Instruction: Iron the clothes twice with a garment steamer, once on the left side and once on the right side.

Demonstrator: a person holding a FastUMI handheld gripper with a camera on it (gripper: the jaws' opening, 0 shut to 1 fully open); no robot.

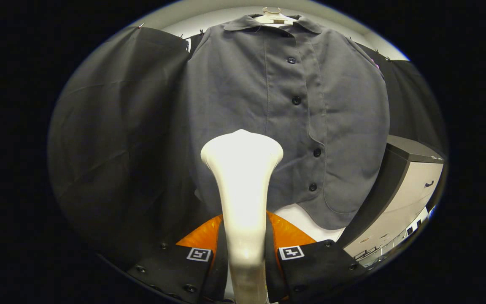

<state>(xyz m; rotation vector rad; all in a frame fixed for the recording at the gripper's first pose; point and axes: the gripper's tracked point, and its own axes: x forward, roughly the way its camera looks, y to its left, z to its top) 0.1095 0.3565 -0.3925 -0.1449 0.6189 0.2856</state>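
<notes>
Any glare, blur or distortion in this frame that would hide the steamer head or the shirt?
Gripper view: the steamer, clamped between the tongs, is overexposed, its head washed out to near white; fisheye bowing curves the grey shirt and the cabinet; shirt buttons and seams stay sharp; the black cloth wall is dim but its folds read.

Gripper [245, 257] clamped on white plastic garment steamer [243, 185] at its handle, both fingers pressing; its wide head sits frame centre against grey buttoned collared shirt [293, 105] on pale hanger [273, 17], top centre. Black cloth wall [116, 139] left; grey-topped cabinet [407, 181] lower right.
</notes>
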